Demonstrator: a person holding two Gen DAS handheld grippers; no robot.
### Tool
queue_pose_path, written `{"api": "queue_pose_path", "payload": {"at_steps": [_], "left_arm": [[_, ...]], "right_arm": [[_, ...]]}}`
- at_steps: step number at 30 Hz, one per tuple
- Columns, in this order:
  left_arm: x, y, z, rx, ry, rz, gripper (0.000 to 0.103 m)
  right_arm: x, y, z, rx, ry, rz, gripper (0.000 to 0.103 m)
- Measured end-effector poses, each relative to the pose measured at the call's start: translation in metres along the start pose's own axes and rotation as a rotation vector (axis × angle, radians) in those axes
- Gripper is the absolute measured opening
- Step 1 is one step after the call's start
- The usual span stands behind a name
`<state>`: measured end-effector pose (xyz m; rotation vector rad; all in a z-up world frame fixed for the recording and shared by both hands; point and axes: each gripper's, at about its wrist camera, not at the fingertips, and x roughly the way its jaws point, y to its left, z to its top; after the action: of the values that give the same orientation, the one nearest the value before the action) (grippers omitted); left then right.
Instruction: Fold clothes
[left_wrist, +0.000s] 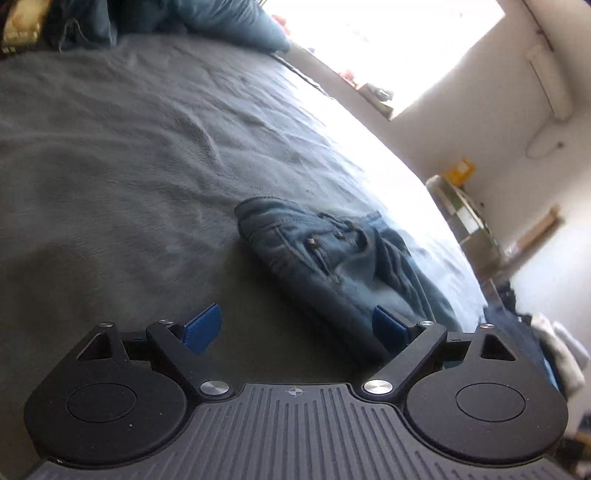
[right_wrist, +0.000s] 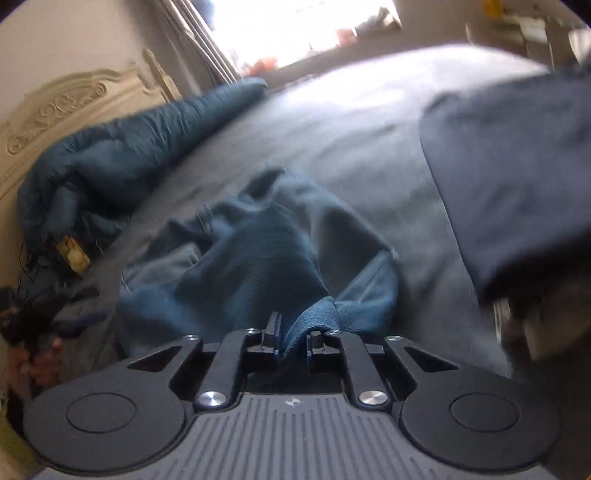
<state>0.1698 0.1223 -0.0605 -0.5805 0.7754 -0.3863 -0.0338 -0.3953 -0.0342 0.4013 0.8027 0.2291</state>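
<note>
A pair of light blue jeans lies crumpled on the grey bed cover, waistband end toward the middle of the bed. My left gripper hovers just short of the jeans, jaws wide apart and nothing between the blue pads. In the right wrist view the jeans are bunched up, and my right gripper is shut on a fold of the denim, which rises from the jaws. A dark-sleeved arm crosses the right side of that view.
A teal pillow or duvet lies by the carved cream headboard. A bright window is beyond the bed's far edge. Shelving stands at the right wall. A small yellowish object sits by the pillow.
</note>
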Motion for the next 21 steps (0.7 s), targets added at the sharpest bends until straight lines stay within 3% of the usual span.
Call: {"api": "queue_pose_path", "payload": {"at_steps": [1, 2, 4, 7, 10, 13, 17, 21], "left_arm": [[0.006, 0.0, 0.004, -0.005, -0.006, 0.002, 0.09], [0.01, 0.001, 0.007, -0.007, -0.012, 0.007, 0.09], [0.02, 0.005, 0.012, -0.01, -0.023, 0.02, 0.088], [0.035, 0.014, 0.018, -0.019, -0.026, 0.007, 0.082], [0.048, 0.021, 0.019, -0.045, -0.036, -0.035, 0.08], [0.05, 0.025, 0.016, -0.048, -0.074, -0.091, 0.079], [0.052, 0.029, 0.011, -0.048, -0.128, -0.167, 0.079], [0.053, 0.033, 0.006, -0.049, -0.183, -0.243, 0.079]], "right_arm": [[-0.006, 0.001, 0.0, -0.003, 0.014, 0.016, 0.03], [-0.016, 0.004, 0.003, -0.021, 0.019, 0.018, 0.048], [-0.043, 0.013, 0.011, -0.098, 0.024, 0.038, 0.053], [-0.075, 0.024, 0.039, -0.127, -0.061, 0.17, 0.055], [-0.076, 0.036, 0.079, -0.122, -0.151, 0.274, 0.07], [-0.015, 0.05, 0.128, -0.105, -0.127, 0.255, 0.073], [0.12, 0.043, 0.188, -0.037, 0.059, 0.181, 0.074], [0.232, 0.019, 0.219, -0.051, 0.147, 0.09, 0.074]]}}
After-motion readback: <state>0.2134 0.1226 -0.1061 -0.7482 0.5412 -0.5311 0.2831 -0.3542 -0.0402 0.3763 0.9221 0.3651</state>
